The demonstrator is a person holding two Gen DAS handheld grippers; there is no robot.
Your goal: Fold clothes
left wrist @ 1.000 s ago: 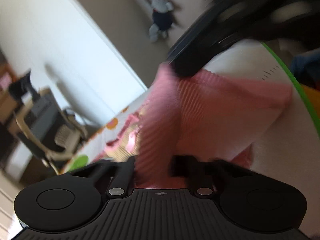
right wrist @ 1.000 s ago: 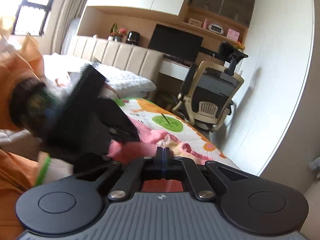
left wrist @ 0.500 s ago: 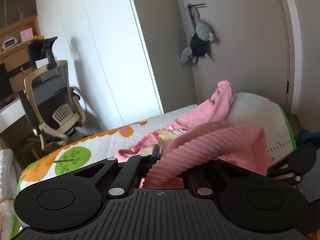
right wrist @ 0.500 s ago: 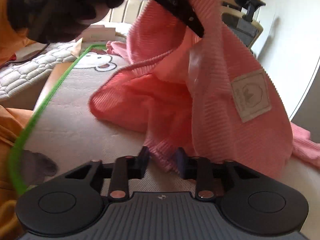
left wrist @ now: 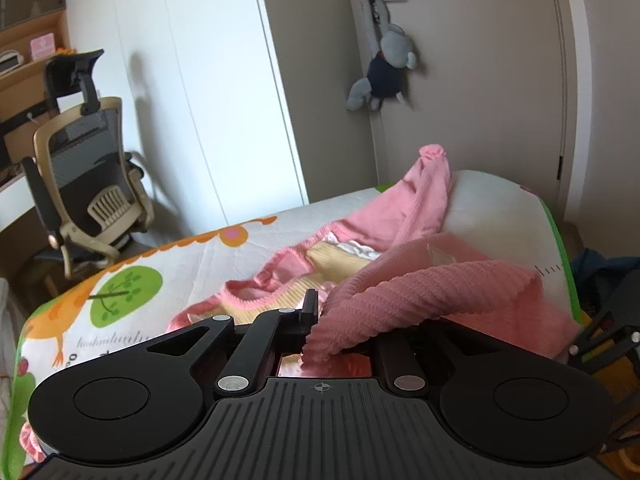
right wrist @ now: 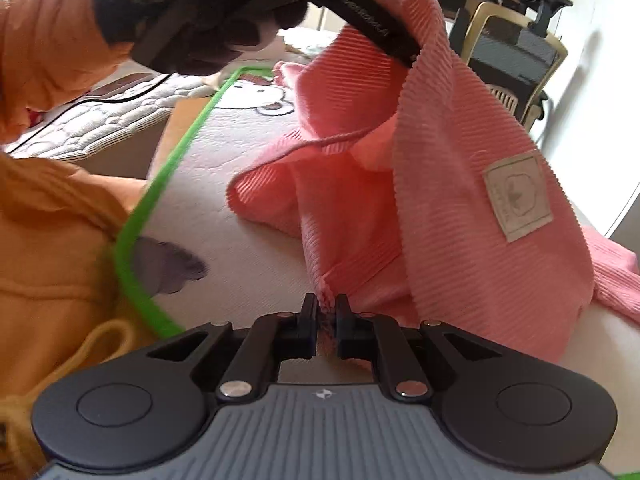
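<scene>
we see white wardrobe doors (left wrist: 192, 92) beside beige wall, closed door (left wrist: 472, 80) with grey plush toy (left wrist: 386, 70) hung from its handle; beige-framed mesh office chair (left wrist: 86, 184) at wooden desk on left; quilted play mat (left wrist: 168, 264) with green edging, tree and animal prints; soft daylight

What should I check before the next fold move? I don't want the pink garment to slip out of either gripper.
1. Left gripper holding the pink ribbed garment: ok, cloth drapes from it.
2. Right gripper pinching the lower edge: ok.
3. Garment lifted off the mat: not ok, part rests on it.
4. Garment spread flat: not ok, bunched.
5. Second pink-and-yellow garment out of the way: cannot tell.
</scene>
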